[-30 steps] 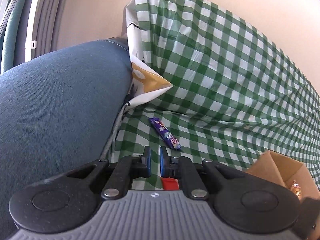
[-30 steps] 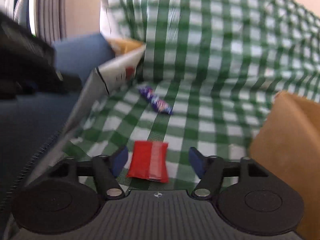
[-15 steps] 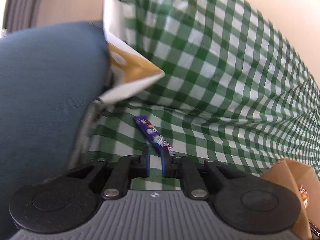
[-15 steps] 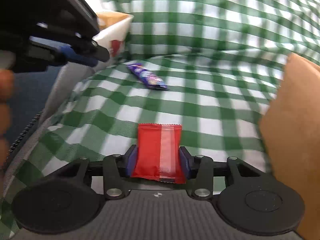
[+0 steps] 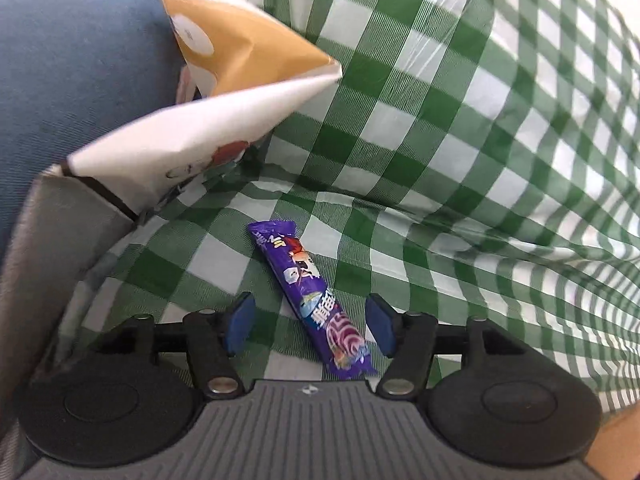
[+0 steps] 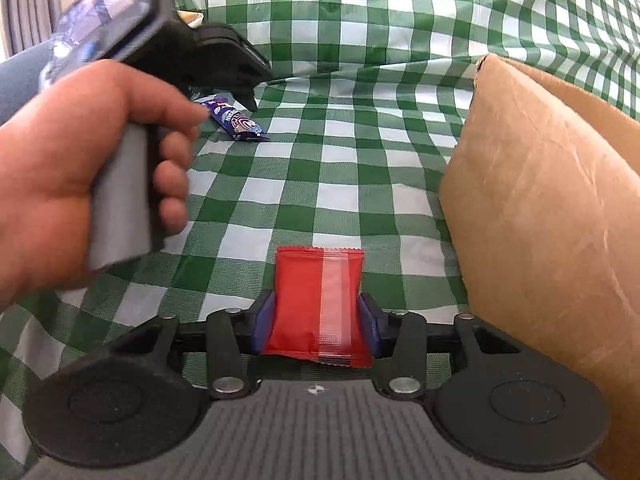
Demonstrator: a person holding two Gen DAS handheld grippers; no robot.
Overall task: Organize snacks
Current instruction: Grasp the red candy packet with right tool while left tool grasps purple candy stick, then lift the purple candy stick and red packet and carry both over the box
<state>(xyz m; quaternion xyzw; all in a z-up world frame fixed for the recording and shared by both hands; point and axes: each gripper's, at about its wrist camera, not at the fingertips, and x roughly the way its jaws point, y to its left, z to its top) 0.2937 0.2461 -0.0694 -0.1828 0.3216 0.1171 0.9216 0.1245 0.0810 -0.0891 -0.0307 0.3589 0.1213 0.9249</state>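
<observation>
here the left claw gapes wide around the purple candy bar lying on the checked cloth; best squeeze across its middle; the right claw pinches the red packet, beside the cardboard box.

Showing: one purple snack bar, one red snack packet, one cardboard box, one white-and-orange bag, two grippers, one checked cloth
</observation>
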